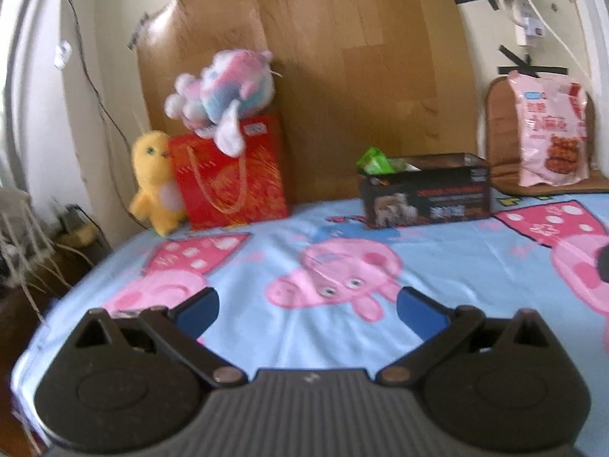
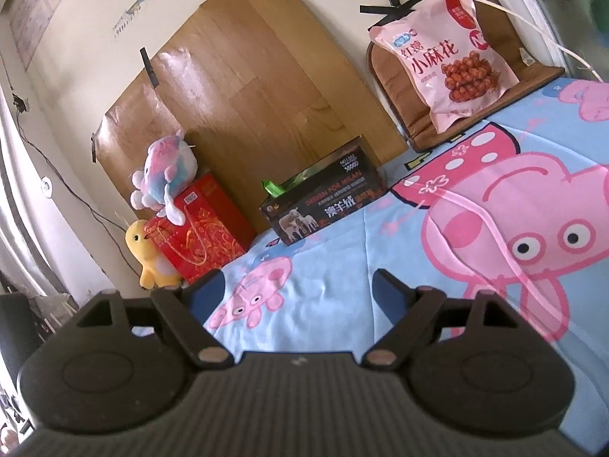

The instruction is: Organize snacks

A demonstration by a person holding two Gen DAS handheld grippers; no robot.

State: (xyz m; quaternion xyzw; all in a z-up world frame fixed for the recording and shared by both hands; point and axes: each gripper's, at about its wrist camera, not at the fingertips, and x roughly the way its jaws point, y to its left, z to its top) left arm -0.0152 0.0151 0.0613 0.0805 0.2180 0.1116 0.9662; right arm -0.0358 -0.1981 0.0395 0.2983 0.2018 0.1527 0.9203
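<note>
A black cardboard box stands at the back of the table, with a green snack packet sticking out of its left end. The box and the green packet also show in the right wrist view. A large pink snack bag leans upright on a brown cushion at the back right; it also shows in the right wrist view. My left gripper is open and empty above the cartoon-pig cloth. My right gripper is open and empty too, well short of the box.
A red gift bag stands at the back left with a pastel plush on top and a yellow chick plush beside it. A cardboard sheet leans on the wall. The table's left edge drops to clutter.
</note>
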